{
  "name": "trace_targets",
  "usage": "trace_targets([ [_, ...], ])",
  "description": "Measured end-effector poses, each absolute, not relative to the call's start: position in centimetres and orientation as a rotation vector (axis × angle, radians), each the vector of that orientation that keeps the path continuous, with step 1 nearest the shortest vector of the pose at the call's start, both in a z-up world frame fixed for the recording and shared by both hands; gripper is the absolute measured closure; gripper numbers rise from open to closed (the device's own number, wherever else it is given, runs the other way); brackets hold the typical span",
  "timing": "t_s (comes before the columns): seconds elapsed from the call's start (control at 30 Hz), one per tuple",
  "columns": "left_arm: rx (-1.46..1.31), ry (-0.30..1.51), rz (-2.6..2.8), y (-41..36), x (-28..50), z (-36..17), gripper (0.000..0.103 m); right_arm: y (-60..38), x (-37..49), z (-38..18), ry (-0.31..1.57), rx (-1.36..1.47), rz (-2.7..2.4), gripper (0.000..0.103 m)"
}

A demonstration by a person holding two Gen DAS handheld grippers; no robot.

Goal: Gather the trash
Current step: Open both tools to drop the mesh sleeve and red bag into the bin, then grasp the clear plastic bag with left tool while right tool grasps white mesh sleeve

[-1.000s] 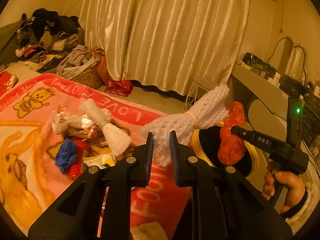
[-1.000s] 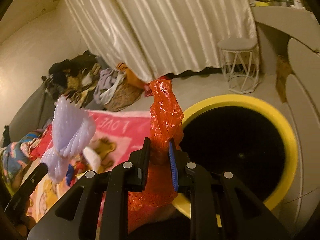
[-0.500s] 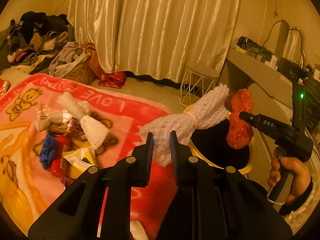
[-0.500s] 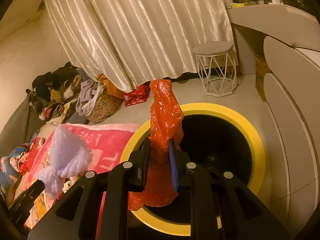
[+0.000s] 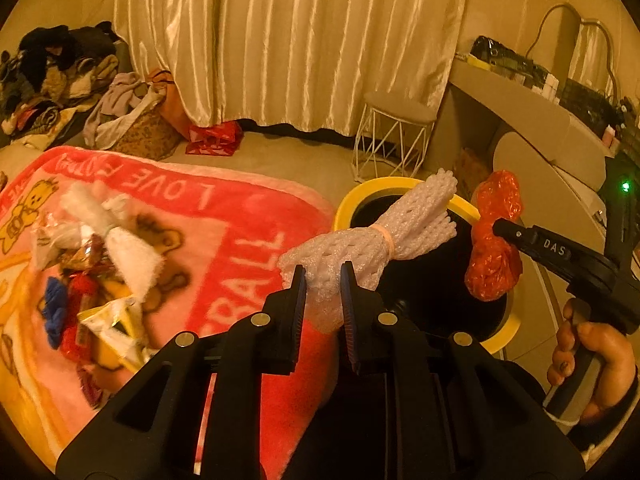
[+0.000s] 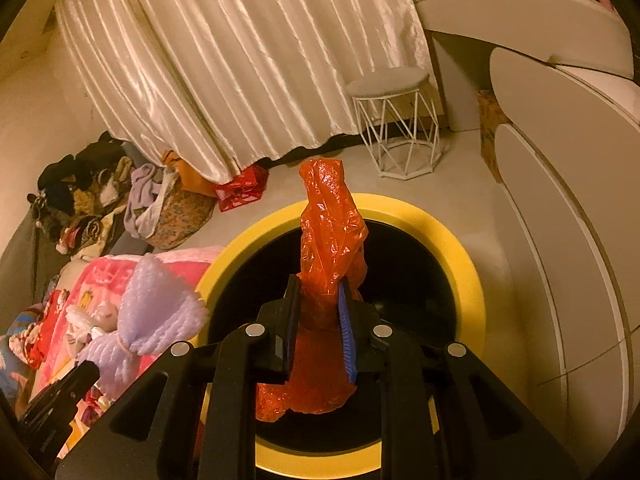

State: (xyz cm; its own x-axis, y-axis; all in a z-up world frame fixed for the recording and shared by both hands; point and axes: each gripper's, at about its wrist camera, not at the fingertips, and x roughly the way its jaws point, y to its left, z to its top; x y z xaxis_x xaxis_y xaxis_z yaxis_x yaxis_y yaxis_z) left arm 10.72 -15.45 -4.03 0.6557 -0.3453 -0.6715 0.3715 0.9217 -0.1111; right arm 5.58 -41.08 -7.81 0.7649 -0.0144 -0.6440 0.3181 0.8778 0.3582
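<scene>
Left gripper (image 5: 323, 280) jaws clamped on white foam netting (image 5: 372, 240); right gripper (image 6: 319, 292) jaws clamped on red plastic bag (image 6: 330, 240); both held above yellow-rimmed bin (image 6: 460, 248).

- The foam net (image 5: 372, 240) looks like soft white foam mesh, matt and full of small holes, cinched by a thin rubber band.
- The plastic bag (image 6: 332, 236) is thin orange-red film, crinkled and glossy.
- The bin (image 6: 464, 256) has a smooth yellow plastic rim and a dark inside.
- The blanket (image 5: 224, 232) is fuzzy pink fleece with printed letters.
- The curtain (image 5: 292, 40) is shiny, satin-like pleated cloth.
- The stool (image 6: 396, 120) has a white wire frame and a matt padded seat.
- Each gripper's fingers (image 5: 298, 312) look like matt black plastic with ribbed blue pads.
</scene>
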Motion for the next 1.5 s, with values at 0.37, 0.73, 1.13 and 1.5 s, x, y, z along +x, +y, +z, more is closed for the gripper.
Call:
trace_targets([
  [0.37,0.049,0.758,-0.443,-19.1,13.4,-4.6,0.066,-42.5,5.9,-8.9,0.707,0.523,-0.169,0.072],
  [0.73,-0.067,0.718,-0.424,-16.0,12.4,-4.3,0.017,-41.8,6.1,-8.9,0.696,0.524,-0.154,0.042],
  [1.13,-0.107,0.65,-0.313,-10.6,11.0,-3.1,0.012,-36.7,5.9,-6.4,0.615,0.414,-0.011,0.031],
  [1.5,-0.145,0.597,-0.238,-6.7,10.1,-1.8,0.011,-31.8,6.1,-4.6,0.591,0.327,0.109,0.024],
])
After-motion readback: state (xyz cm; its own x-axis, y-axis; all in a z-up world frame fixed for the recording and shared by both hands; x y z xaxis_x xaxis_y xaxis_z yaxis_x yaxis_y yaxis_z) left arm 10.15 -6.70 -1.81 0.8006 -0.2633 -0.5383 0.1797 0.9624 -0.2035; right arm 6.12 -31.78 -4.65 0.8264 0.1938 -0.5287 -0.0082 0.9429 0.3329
